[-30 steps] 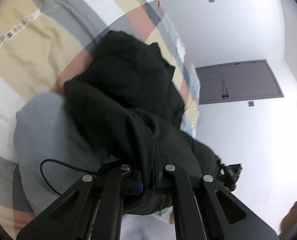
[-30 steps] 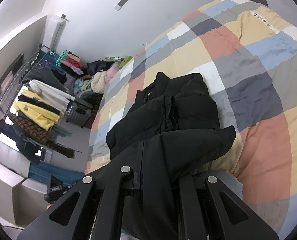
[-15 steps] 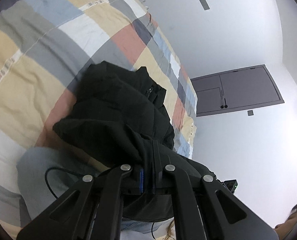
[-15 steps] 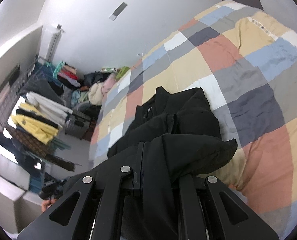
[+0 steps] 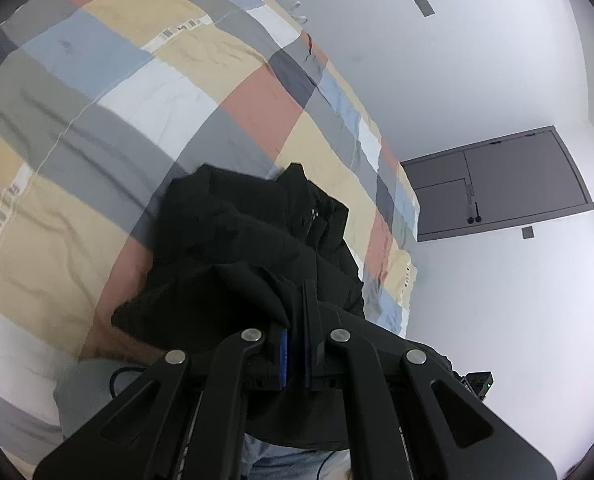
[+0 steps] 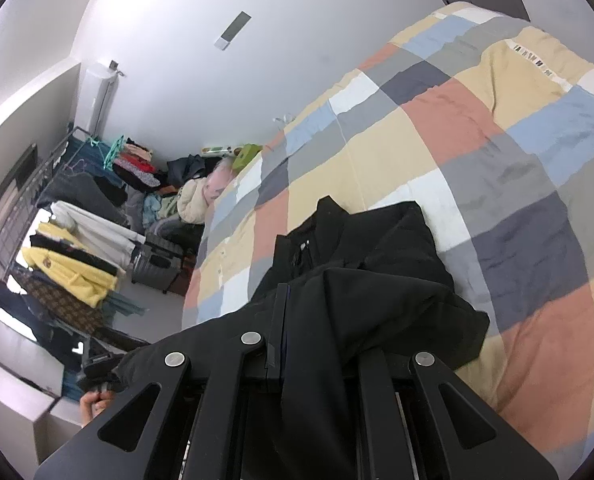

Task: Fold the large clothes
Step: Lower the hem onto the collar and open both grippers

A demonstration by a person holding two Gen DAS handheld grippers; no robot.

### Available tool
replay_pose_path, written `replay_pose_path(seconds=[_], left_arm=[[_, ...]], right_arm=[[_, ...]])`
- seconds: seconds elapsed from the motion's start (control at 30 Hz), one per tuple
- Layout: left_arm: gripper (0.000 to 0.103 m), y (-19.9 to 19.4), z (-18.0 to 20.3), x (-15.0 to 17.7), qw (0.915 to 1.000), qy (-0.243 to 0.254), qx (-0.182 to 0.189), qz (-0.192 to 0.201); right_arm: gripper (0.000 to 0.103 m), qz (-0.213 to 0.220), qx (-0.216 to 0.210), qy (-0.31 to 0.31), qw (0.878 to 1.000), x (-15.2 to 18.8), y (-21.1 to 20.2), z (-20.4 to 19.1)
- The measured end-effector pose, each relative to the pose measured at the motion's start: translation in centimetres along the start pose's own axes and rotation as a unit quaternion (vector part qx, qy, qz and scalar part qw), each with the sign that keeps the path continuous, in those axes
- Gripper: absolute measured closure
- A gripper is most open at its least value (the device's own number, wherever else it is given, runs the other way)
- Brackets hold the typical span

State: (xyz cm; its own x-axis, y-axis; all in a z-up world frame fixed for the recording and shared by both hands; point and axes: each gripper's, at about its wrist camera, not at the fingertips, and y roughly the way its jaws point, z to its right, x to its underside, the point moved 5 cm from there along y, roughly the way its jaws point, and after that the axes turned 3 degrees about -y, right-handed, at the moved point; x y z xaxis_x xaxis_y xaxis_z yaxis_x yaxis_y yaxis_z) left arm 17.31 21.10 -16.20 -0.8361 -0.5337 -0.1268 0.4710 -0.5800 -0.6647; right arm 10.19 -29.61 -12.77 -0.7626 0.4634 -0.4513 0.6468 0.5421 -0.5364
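1. Lengthwise, the black jacket point(image 6: 377, 264) runs from the grippers away across the checked quilt point(image 6: 477, 128), its stand-up collar at the far end and pointing toward the far edge of the bed.
2. Its near end is lifted off the quilt and bunched over both tools, while the far part lies on the bed.
3. It is plain black, matte and slightly padded, with soft folds and a zip with small pale fastenings near the collar, seen in the left wrist view as well point(image 5: 257, 240).
4. Both tongs are together, clamped on the cloth: the left gripper point(image 5: 295, 320) pinches a fold between its blue-edged fingers, and the right gripper point(image 6: 283, 320) is closed with black fabric draped over its right side.
5. Beyond the bed's left side hangs a rack of clothes point(image 6: 69, 248).
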Motion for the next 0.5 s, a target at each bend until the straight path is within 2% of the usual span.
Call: replay_pose_path(seconds=[0.17,0.27,0.33,0.5], left_arm=[[0.098,2.4,1.0,-3.7,0.9993,0.001,-0.035,0.010],[0.098,4.3,1.4,-6.1,0.9979,0.011,-0.061,0.017],[0.098,5.8,1.1,-7.7,0.9969,0.004,-0.076,0.019],[0.098,10.0,0.1,-11.3,0.9919,-0.012,-0.124,0.023]], right_arm=[[0.096,-0.015,-0.002,0.020,1.000,-3.5,3.5,0.6],[0.096,-0.028,0.016,0.026,0.999,-5.9,6.3,1.0],[0.096,-0.036,0.023,0.036,0.998,-7.1,8.1,1.5],[0.096,-0.060,0.069,0.056,0.994,-10.0,14.4,3.2]])
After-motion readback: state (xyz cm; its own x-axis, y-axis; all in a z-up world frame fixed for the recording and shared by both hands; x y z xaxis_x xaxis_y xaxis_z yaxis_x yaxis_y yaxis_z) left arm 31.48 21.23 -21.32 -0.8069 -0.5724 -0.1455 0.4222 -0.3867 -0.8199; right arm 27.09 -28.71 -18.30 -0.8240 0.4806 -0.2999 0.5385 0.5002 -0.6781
